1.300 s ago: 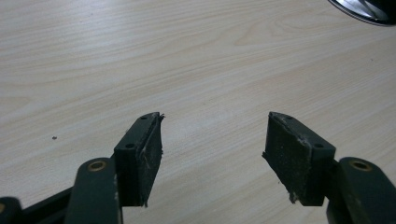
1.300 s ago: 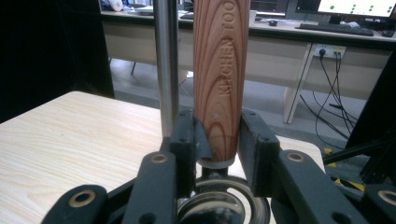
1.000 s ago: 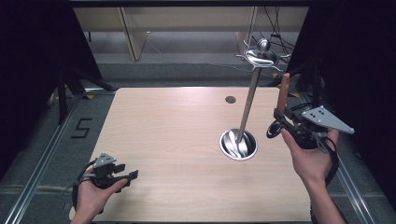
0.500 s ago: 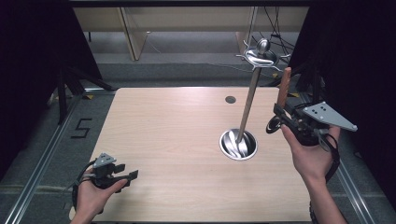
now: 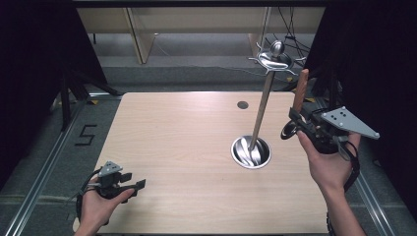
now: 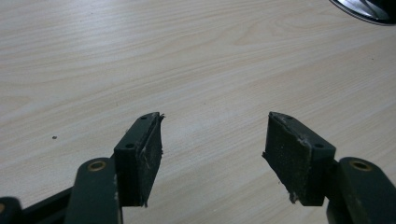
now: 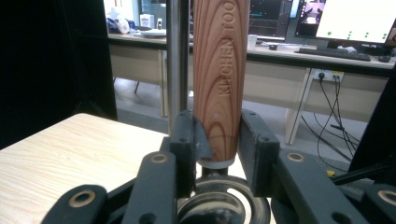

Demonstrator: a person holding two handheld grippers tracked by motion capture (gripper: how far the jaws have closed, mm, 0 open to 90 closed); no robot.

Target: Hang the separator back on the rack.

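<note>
1 wooden-handled kitchen tool [image 5: 301,91] stands upright in the right gripper [image 5: 297,123], whose jaws are clamped on the lower end of its handle, above the right side of the worktop [image 5: 177,132]. In the right gripper view the handle [image 7: 219,79] sits between the 2 pads. Just beside it rises the steel pole of a utensil stand [image 5: 260,115], its round base [image 5: 251,152] on the worktop. Well apart, at the near left corner, the left gripper [image 5: 135,183] rests with its jaws apart and empty.
</note>
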